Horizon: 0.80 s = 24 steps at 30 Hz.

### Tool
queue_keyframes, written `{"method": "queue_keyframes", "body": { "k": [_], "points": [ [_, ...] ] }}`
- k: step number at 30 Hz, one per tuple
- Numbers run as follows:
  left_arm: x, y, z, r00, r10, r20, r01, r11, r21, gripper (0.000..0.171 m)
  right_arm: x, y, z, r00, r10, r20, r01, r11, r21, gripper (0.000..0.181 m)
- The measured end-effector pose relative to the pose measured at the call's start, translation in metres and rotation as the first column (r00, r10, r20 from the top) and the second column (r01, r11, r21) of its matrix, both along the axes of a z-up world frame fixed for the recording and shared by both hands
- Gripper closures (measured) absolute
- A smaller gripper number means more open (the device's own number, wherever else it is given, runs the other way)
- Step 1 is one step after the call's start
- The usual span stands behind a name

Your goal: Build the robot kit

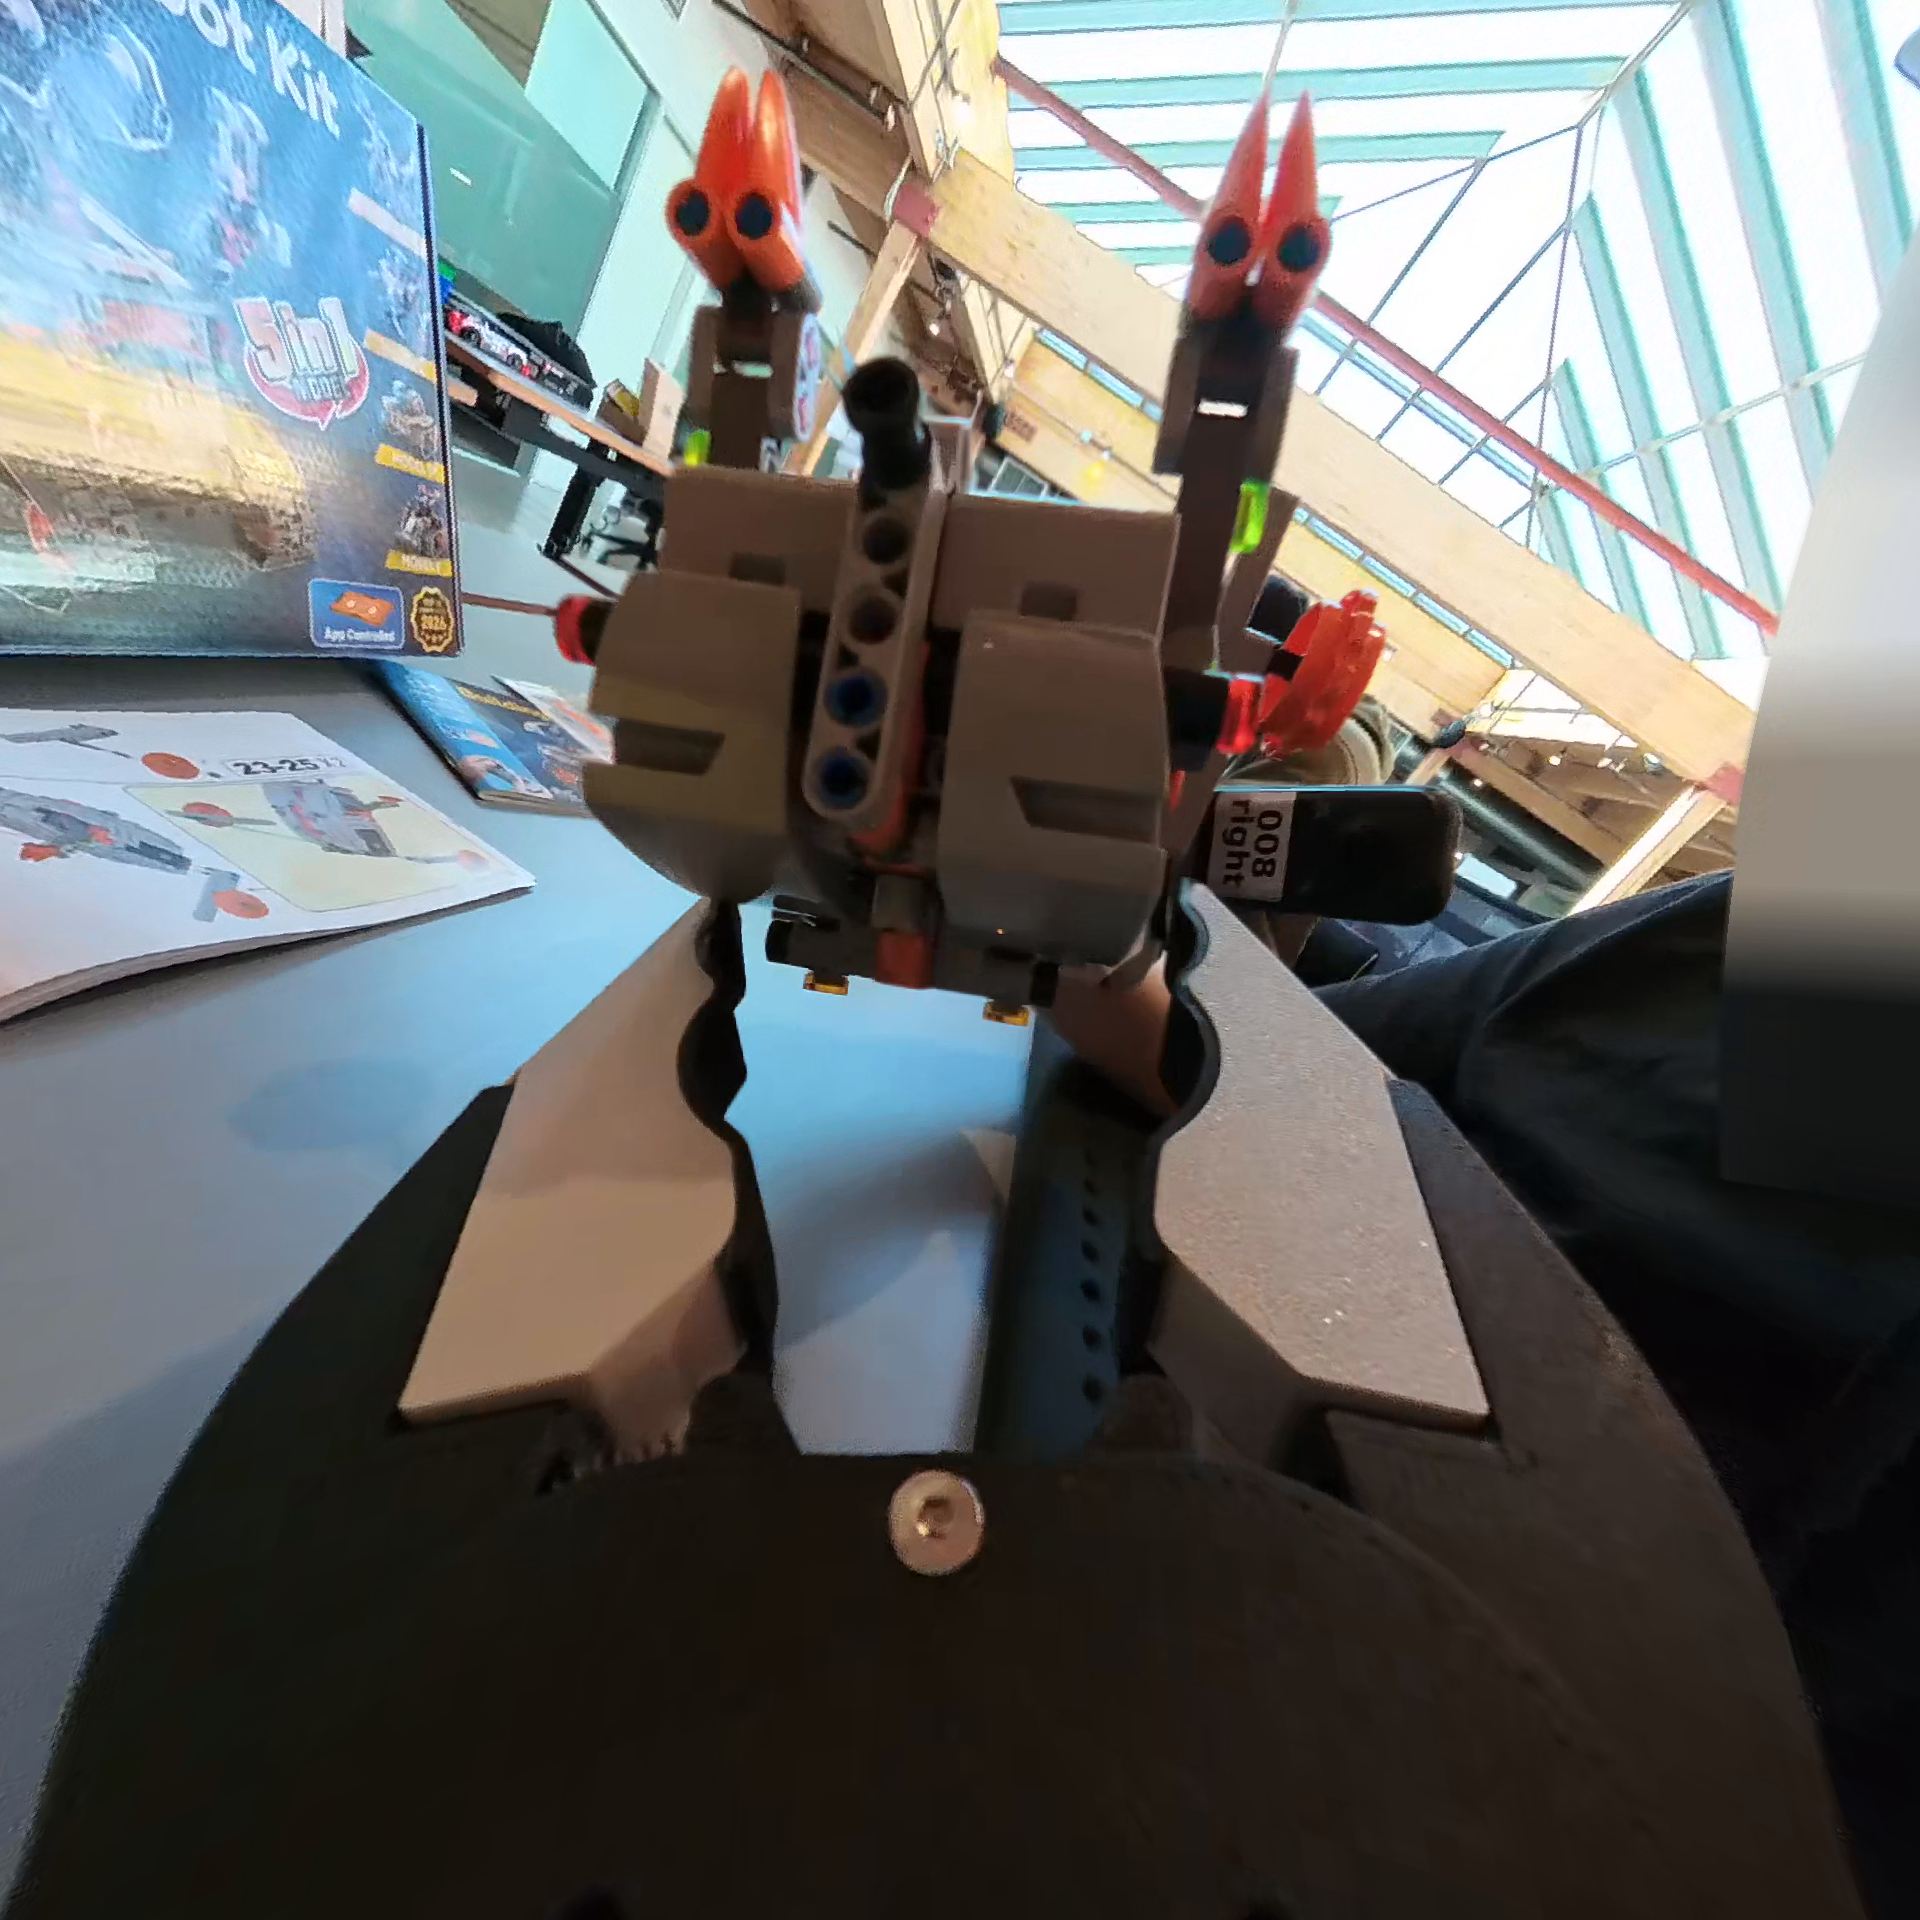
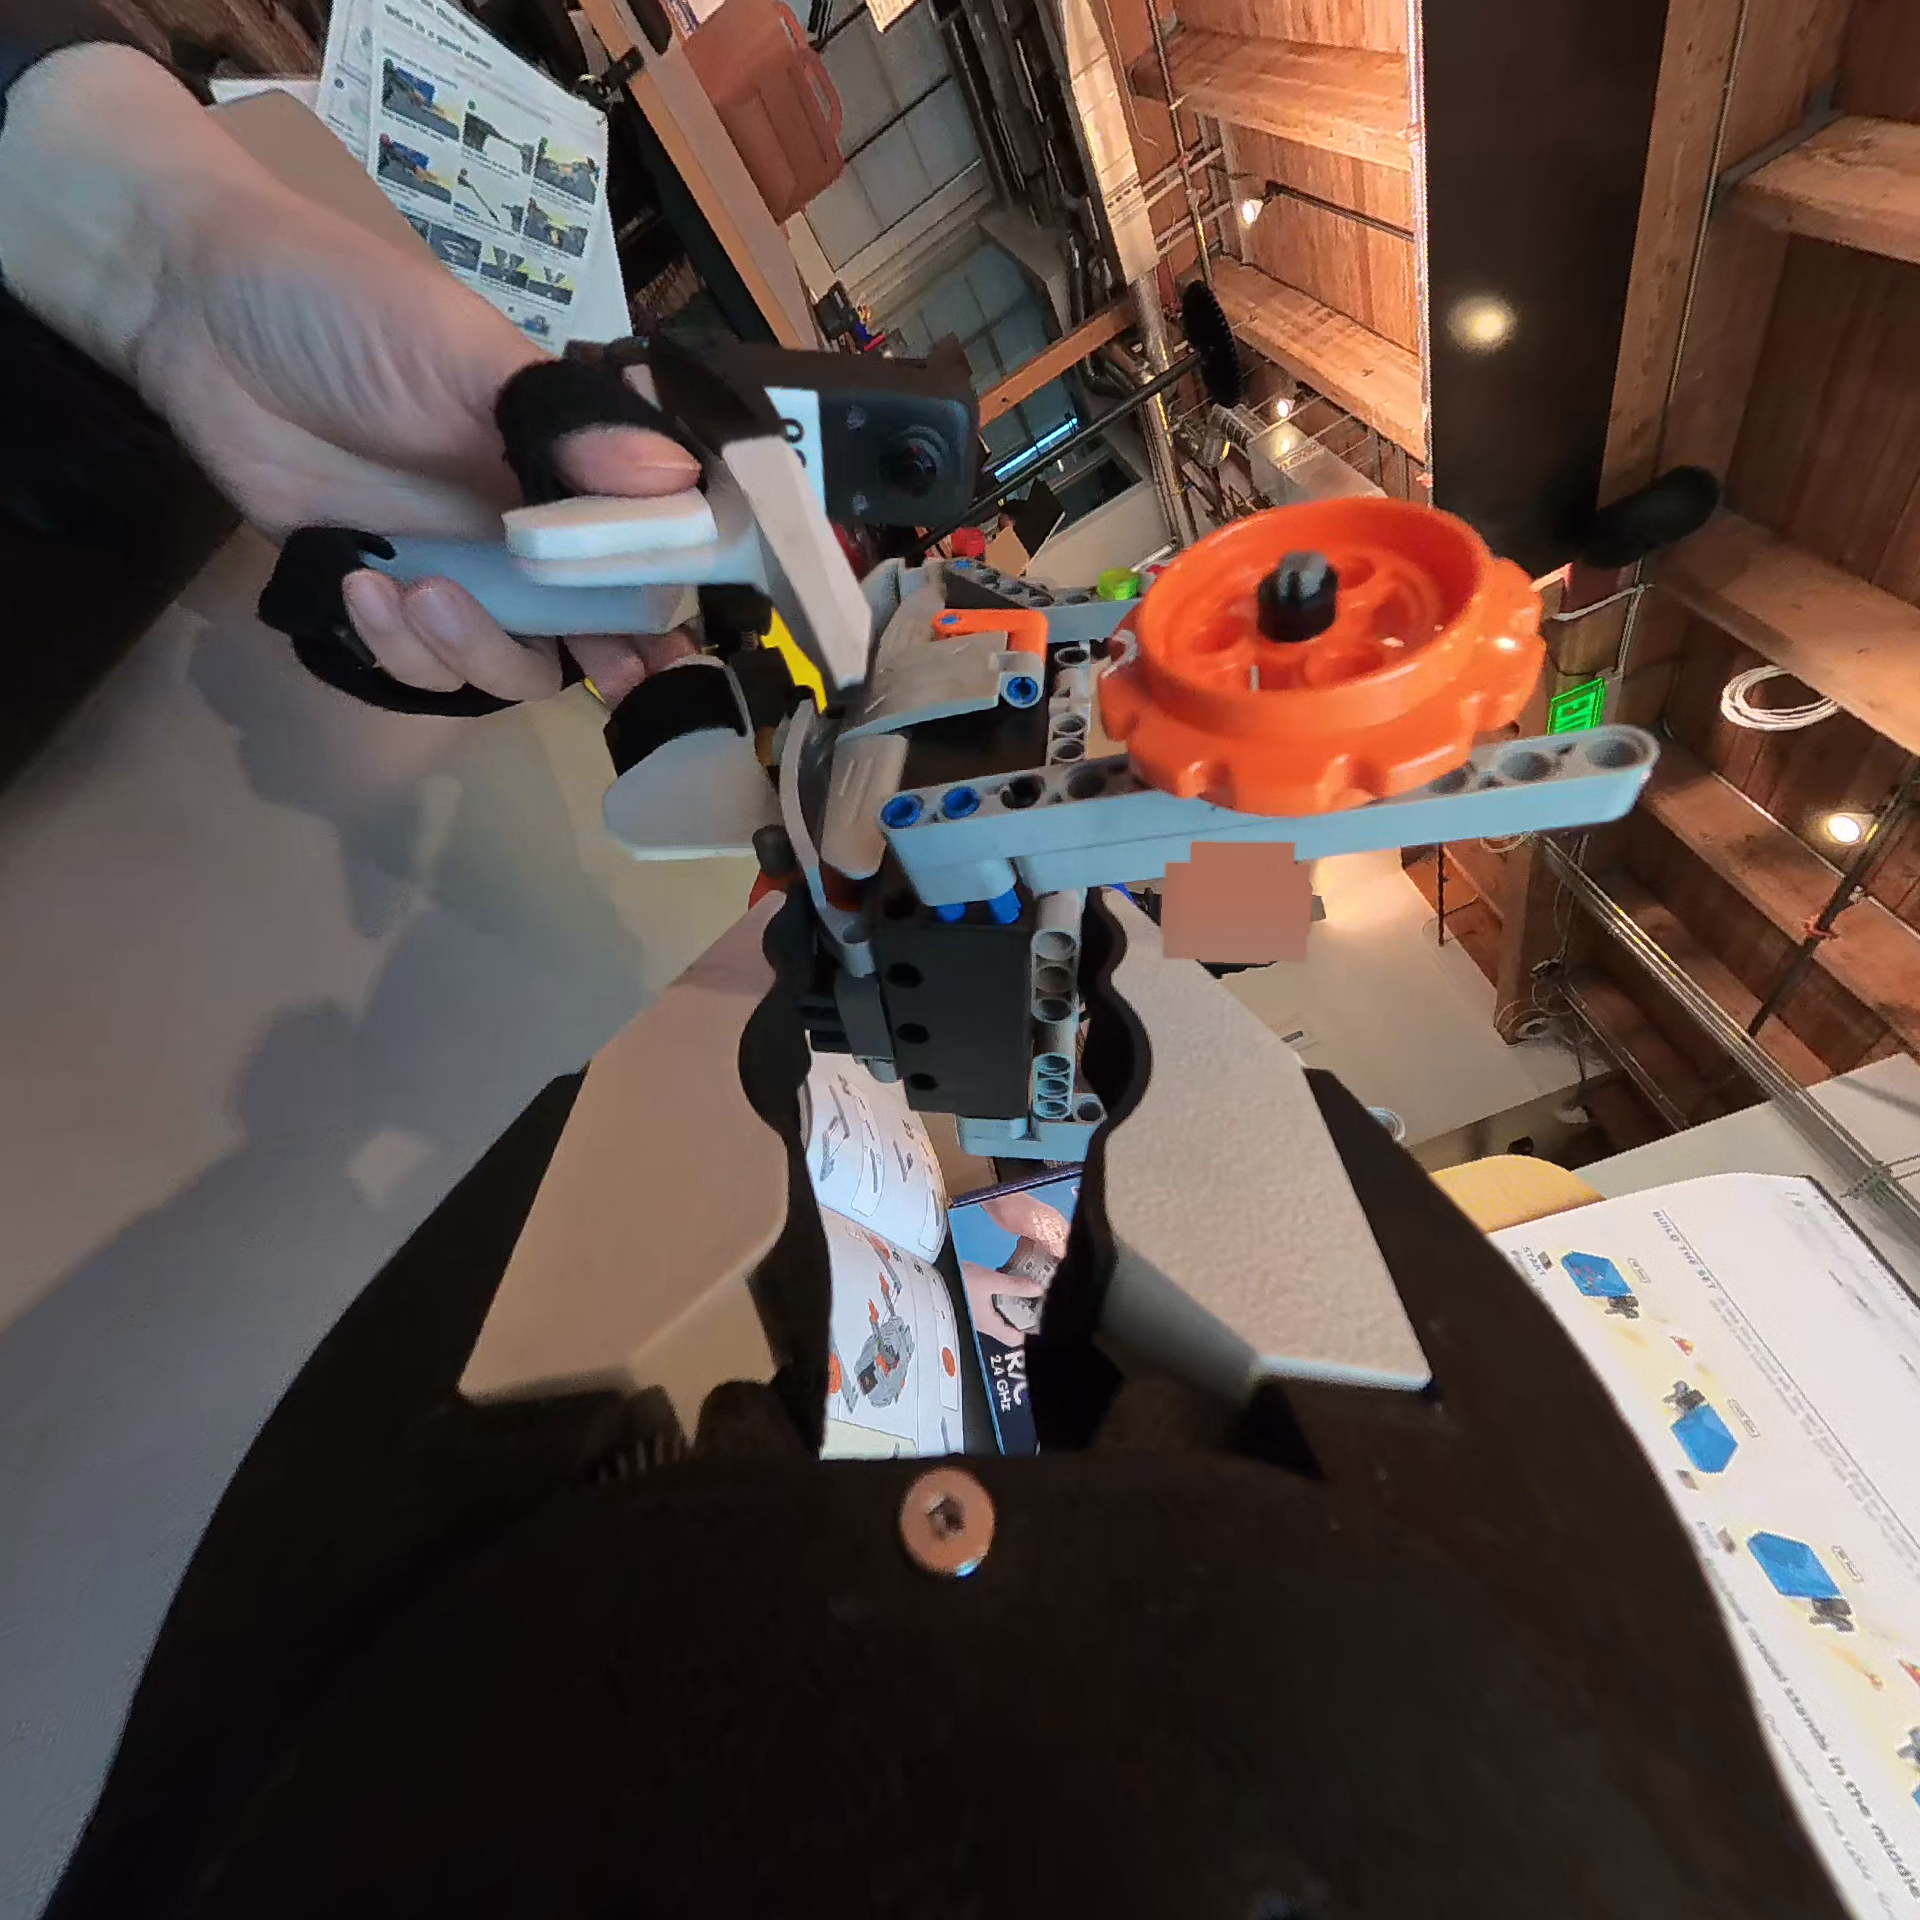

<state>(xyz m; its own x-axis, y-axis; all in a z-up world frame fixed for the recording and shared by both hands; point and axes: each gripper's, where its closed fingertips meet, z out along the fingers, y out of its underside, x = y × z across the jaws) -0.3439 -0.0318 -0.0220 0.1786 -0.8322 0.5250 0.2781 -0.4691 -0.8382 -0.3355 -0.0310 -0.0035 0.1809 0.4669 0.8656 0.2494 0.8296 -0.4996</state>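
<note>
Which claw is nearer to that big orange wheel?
Right. The right claw grips the model just below the orange wheel; the left claw grips the model's far side.

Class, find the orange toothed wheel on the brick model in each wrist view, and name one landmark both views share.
Left wrist view: orange wheel at the model's right side, edge-on.
Right wrist view: orange wheel right of centre, face-on.
Shared landmark: the grey brick model.

Both wrist views face upward, close; sharing the brick model (image 1: 883, 707).
</note>
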Motion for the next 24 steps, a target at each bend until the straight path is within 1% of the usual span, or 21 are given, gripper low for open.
{"method": "queue_keyframes", "body": {
  "k": [2,4,6,7,9,11,13,16,18,19,20,22,24],
  "points": [
    [-0.001,0.001,-0.005,1.0,0.004,-0.027,-0.004,1.0,-0.004,0.098,0.001,-0.002,-0.002,1.0,-0.005,0.017,0.004,0.999,0.038,0.132],
    [-0.005,0.004,-0.006,0.999,0.042,-0.028,-0.042,0.999,-0.002,0.096,0.001,-0.003,-0.007,0.997,-0.04,0.06,0.032,0.991,0.129,0.131],
    [-0.006,0.002,-0.007,0.999,0.04,-0.035,-0.04,0.999,0.008,0.097,0.002,-0.006,-0.008,0.994,-0.061,0.087,0.041,0.976,0.214,0.131],
    [-0.006,0.001,-0.008,0.998,0.042,-0.049,-0.041,0.999,0.021,0.096,0.003,-0.008,-0.008,0.994,-0.06,0.097,0.035,0.97,0.24,0.131],
    [-0.007,0.002,-0.011,0.993,0.073,-0.094,-0.068,0.996,0.059,0.084,0.005,-0.011,-0.007,0.992,-0.058,0.112,0.025,0.962,0.271,0.131],
    [-0.011,0.001,-0.007,0.987,0.096,-0.127,-0.079,0.988,0.131,0.076,0.006,-0.013,-0.007,0.991,-0.059,0.12,0.023,0.959,0.282,0.131],
    [-0.019,-0.001,0.007,0.985,0.133,-0.11,-0.105,0.968,0.227,0.064,0.008,-0.016,-0.005,0.991,-0.044,0.124,0.009,0.962,0.274,0.131],
    [-0.028,-0.007,0.03,0.978,0.18,-0.108,-0.123,0.91,0.396,0.06,0.01,-0.022,-0.003,0.992,-0.012,0.127,-0.023,0.962,0.273,0.131],
    [-0.028,-0.009,0.037,0.964,0.216,-0.157,-0.113,0.862,0.493,0.06,0.011,-0.027,-0.003,0.991,0.016,0.133,-0.05,0.964,0.262,0.131],
    [-0.024,-0.011,0.037,0.958,0.208,-0.196,-0.078,0.85,0.522,0.062,0.011,-0.029,-0.004,0.99,0.03,0.136,-0.064,0.965,0.256,0.131],
    [-0.018,-0.015,0.036,0.956,0.171,-0.237,-0.021,0.85,0.526,0.066,0.011,-0.031,-0.005,0.989,0.043,0.142,-0.078,0.966,0.248,0.131],
    [-0.005,-0.024,0.029,0.948,0.06,-0.313,0.104,0.872,0.479,0.071,0.011,-0.033,-0.008,0.987,0.056,0.15,-0.092,0.965,0.244,0.131],
    [0.004,-0.024,0.011,0.914,-0.008,-0.406,0.189,0.893,0.408,0.073,0.011,-0.034,-0.011,0.986,0.061,0.157,-0.099,0.964,0.247,0.131]
  ]
}}
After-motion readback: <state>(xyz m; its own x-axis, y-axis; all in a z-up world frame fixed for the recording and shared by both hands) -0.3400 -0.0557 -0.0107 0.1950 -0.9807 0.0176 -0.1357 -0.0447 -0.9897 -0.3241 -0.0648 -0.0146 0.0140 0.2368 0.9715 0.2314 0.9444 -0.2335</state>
